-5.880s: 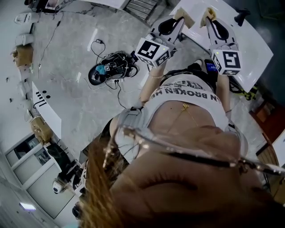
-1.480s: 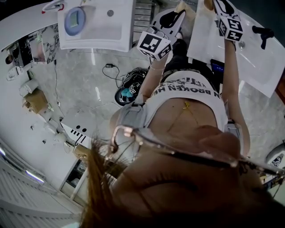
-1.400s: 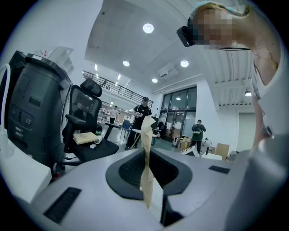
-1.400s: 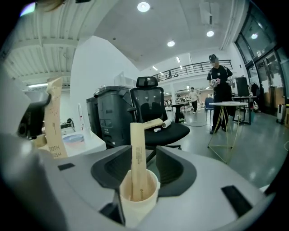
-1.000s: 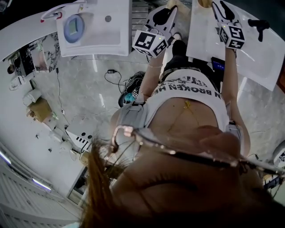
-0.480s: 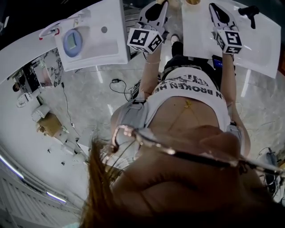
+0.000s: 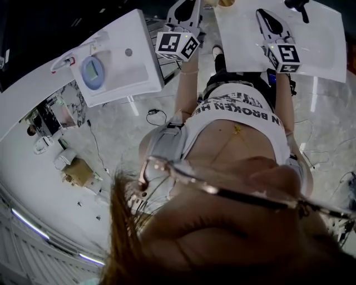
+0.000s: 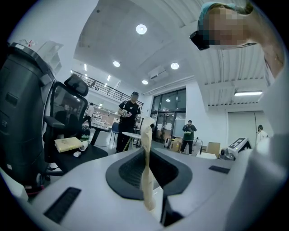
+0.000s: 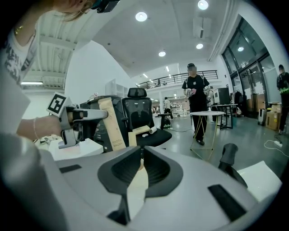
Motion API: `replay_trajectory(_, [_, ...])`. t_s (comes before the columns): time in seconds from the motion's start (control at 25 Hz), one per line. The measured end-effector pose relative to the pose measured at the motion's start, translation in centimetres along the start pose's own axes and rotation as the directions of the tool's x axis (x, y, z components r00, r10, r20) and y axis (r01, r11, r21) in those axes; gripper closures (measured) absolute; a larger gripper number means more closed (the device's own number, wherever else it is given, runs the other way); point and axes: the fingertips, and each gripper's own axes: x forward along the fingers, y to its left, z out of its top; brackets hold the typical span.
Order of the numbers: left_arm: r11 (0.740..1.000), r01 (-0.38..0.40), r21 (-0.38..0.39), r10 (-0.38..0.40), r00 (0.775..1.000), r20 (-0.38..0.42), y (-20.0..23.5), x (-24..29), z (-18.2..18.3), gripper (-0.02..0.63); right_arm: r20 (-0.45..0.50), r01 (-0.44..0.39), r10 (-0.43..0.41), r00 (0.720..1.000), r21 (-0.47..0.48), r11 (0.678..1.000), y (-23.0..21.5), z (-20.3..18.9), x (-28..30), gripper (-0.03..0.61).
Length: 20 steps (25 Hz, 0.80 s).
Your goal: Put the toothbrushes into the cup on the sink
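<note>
Presently: two boxed toothbrushes gripped, cup apart on the left sink

Left sink (image 7: 139, 53): white, set at the left of the head view. It carries one round blue cup (image 7: 92, 72), seen from above. The cup's contents are too small to tell.

Left gripper (image 8: 146, 151): jaws closed on the first toothbrush box (image 8: 146, 189), a flat tan carton held edge-on between the pads. In the right gripper view this carton stands tilted out of the jaws and its print reads TOOTH BRUSH. In the head view the gripper sits between the two sinks, well apart from the cup.

Right gripper (image 9: 140, 159): jaws closed on the second toothbrush box (image 9: 137, 191), also tan and flat, clamped between the pads.

Right sink (image 7: 322, 44): white, with a black tap (image 7: 297, 6) at its far edge. In the head view the right gripper hangs over its left part.
</note>
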Motion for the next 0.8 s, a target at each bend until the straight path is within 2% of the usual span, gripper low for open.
replay_trajectory(0.4, [1.0, 0.0, -0.004, 0.0, 0.996, -0.087, 0.3, 5.3, -5.4, 0.574, -0.041, 0.044, -0.042, 0.998, 0.039, 0.998, -1.2, -1.4, -1.2, 0.54])
replay_trajectory(0.6, [1.0, -0.003, -0.03, -0.001, 0.987, -0.16, 0.5, 6.8, -9.4, 0.574, -0.048, 0.058, -0.056, 0.997, 0.056, 0.997, -1.7, -1.7, -1.3, 0.54])
replay_trajectory(0.8, [0.999, -0.011, -0.049, 0.0, 0.977, -0.213, 0.5, 7.4, -11.8, 0.574, -0.049, 0.059, -0.056, 0.997, 0.062, 0.996, -2.1, -1.6, -1.2, 0.54])
